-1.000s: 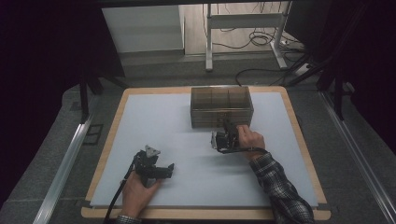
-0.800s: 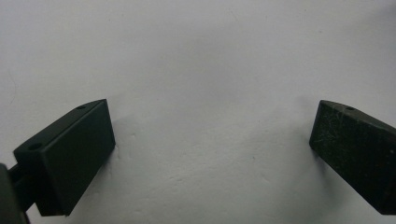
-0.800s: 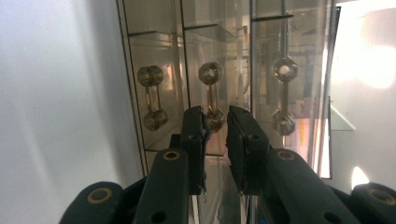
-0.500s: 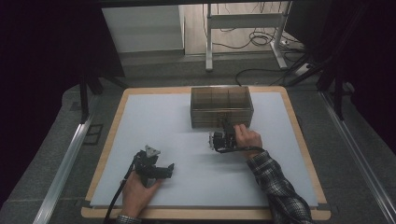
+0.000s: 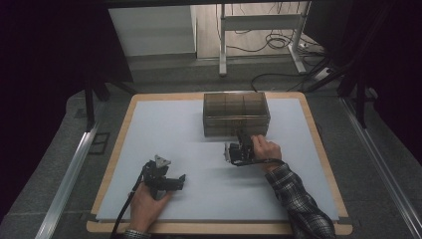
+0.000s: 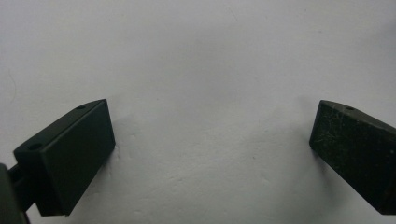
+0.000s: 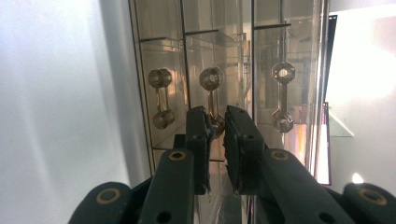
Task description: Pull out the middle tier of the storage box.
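My right tongs (image 7: 215, 126) have just closed to a slit on nothing at the box (image 5: 236, 113), left tongs (image 6: 212, 149) wide apart on the mat (image 5: 174, 129); nothing opened yet.

Plaid sleeve (image 5: 298, 199), black screwed fingers (image 7: 243, 135), trailing cable (image 5: 124, 209).

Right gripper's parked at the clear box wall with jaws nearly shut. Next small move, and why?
Probably lift the right gripper above the rim of the clear, smoky plastic divided box, then reopen. Its jaws stand almost together outside the near wall with nothing between them, and the brass double-ended hex pieces sit behind that wall, so only an approach from above looks feasible.
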`<action>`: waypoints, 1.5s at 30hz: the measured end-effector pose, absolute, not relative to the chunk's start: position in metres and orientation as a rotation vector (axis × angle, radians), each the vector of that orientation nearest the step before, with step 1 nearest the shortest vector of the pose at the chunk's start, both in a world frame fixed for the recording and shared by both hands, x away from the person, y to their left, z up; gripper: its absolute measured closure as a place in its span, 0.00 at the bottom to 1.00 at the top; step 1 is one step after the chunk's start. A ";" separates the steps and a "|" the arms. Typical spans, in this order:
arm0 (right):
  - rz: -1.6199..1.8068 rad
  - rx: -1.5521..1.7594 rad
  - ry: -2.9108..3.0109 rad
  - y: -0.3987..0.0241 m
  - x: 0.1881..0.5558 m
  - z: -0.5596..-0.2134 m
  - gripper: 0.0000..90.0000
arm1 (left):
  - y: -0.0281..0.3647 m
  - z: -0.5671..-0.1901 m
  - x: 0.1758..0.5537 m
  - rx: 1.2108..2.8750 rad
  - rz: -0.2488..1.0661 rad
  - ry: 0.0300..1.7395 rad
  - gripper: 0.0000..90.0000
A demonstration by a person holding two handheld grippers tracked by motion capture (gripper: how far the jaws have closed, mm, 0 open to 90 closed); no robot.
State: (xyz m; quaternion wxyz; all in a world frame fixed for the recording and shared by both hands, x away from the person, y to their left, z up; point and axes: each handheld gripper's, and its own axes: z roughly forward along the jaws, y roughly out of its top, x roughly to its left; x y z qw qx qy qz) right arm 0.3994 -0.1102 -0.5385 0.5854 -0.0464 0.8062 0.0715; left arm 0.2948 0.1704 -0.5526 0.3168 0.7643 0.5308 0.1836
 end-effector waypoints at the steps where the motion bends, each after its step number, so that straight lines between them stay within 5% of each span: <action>1: 0.145 -0.096 1.866 -0.110 0.397 -0.538 0.88 | 0.170 -0.553 0.295 2.012 0.483 1.397 0.00; 45: 0.280 -0.085 1.981 -0.121 0.375 -0.521 0.85 | 0.170 -0.553 0.295 2.006 0.483 1.399 0.00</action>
